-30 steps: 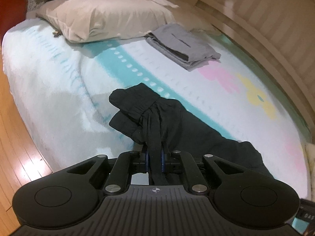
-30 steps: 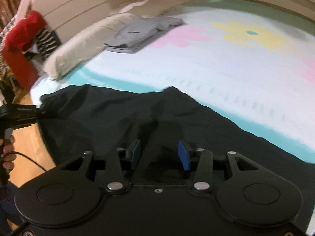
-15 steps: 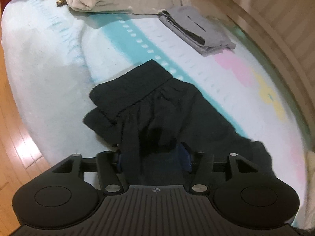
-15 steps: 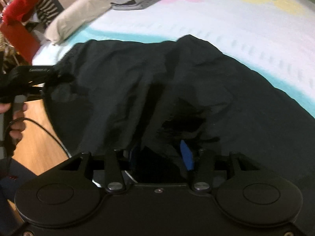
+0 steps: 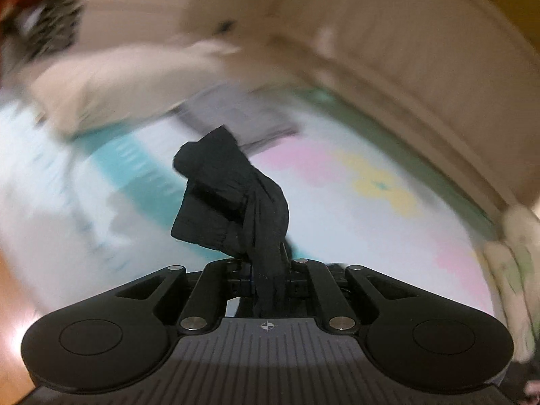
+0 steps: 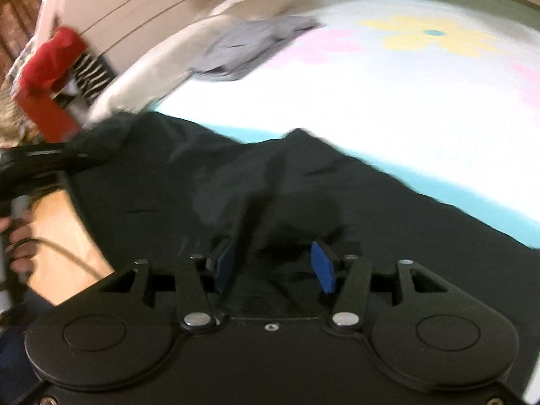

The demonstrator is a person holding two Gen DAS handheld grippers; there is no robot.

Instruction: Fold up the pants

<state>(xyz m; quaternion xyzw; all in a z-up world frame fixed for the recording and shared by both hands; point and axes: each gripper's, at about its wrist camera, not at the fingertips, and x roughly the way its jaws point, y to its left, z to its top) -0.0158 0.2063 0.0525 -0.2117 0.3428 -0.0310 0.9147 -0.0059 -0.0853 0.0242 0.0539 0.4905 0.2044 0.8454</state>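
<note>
The black pants (image 6: 303, 195) lie spread across the near side of the bed in the right wrist view. My left gripper (image 5: 268, 270) is shut on a bunched part of the pants (image 5: 229, 195) and holds it up above the bed; it also shows at the left of the right wrist view (image 6: 50, 158). My right gripper (image 6: 273, 263) is open, its blue pads (image 6: 322, 266) apart just over the black cloth, gripping nothing.
The bedspread (image 6: 388, 94) is white with a teal stripe and pink and yellow flowers. A folded grey garment (image 6: 253, 47) and a beige pillow (image 5: 118, 84) lie at the head end. The wooden floor (image 6: 64, 246) lies beside the bed. Both views are motion-blurred.
My left gripper was open half a second ago, then shut on the pants and lifted the bunched cloth. My right gripper stayed open and drew back from the cloth.
</note>
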